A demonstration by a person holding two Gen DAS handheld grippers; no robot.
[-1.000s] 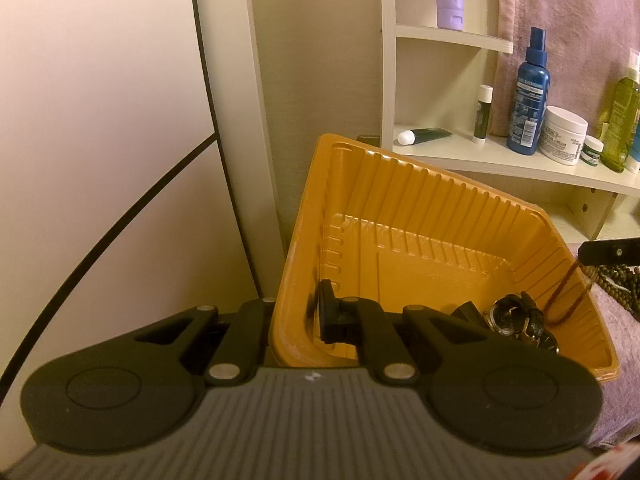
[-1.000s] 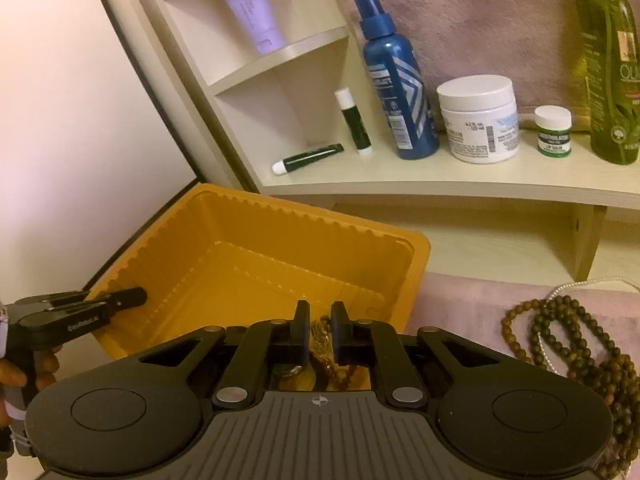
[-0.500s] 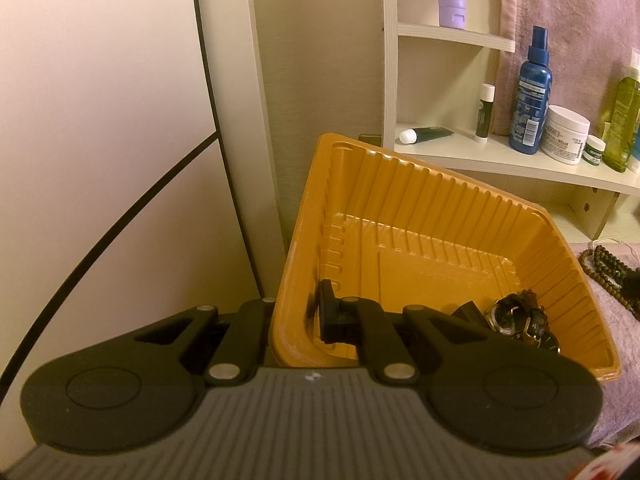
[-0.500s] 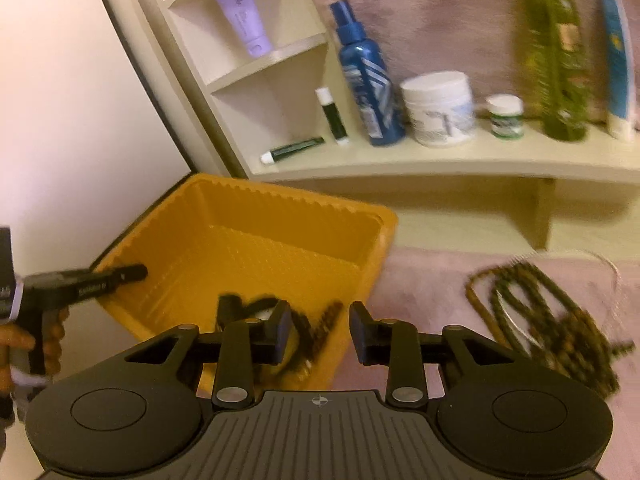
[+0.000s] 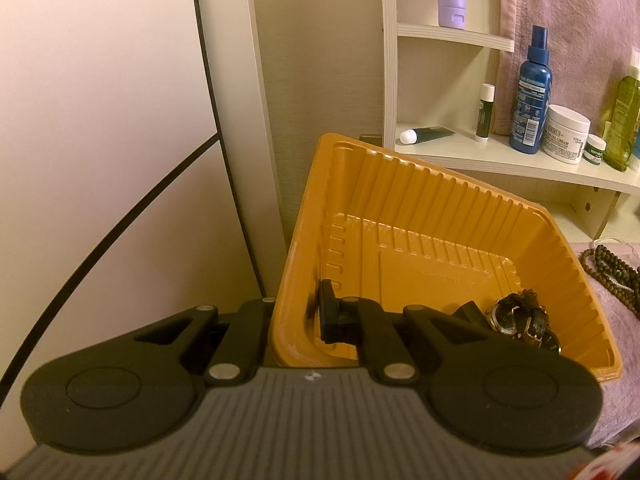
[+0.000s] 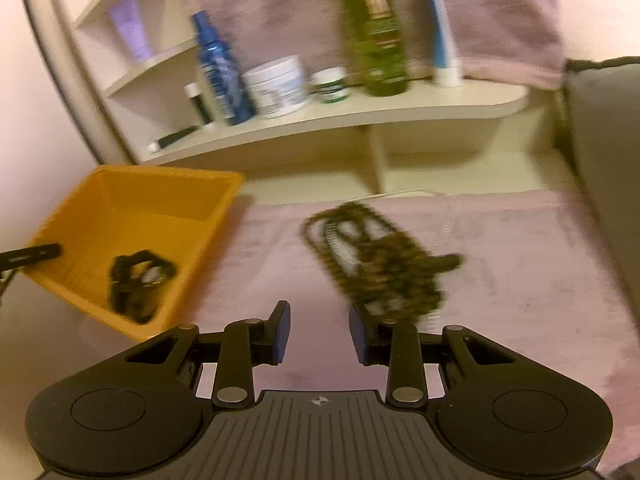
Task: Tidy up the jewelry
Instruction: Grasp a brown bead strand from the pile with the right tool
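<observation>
Just ahead of the left hand-held gripper (image 5: pixel 316 320), the orange tray (image 5: pixel 400 184) sits tilted, and the jaws are clamped tight on its near wall, one finger inside and the other outside the rim. Deep in the tray's lower corner, off to this gripper's right, lies a dark tangle of watches (image 5: pixel 520 320), touching the ribbed wall. Beyond the tray's right edge, a bit of the brown bead strand shows on the pink cloth (image 5: pixel 612 360).

Over to the right hand-held gripper (image 6: pixel 319 330): its jaws stand apart with nothing between them, only pink cloth showing in the gap. The picture is smeared with motion blur here. Just ahead and slightly right of its fingertips lies the heap of brown bead necklaces (image 6: pixel 376 256), spread on the cloth, its near end close beside the right finger; whether it touches I can't tell. A thin white strand (image 6: pixel 448 216) runs past the far side of that heap. Ahead and to the left sits the orange tray, the dark watches resting low inside it, well clear of these jaws, and the tip of the left gripper pokes in at the tray's left wall.

Farther ahead, a pale shelf (image 6: pixel 360 116) carries a blue spray bottle (image 6: pixel 220 72), a white cream jar (image 6: pixel 276 88), a small green-labelled pot (image 6: pixel 330 86) and a tall green bottle (image 6: pixel 372 28), with a pink towel (image 6: pixel 500 12) hanging behind.
</observation>
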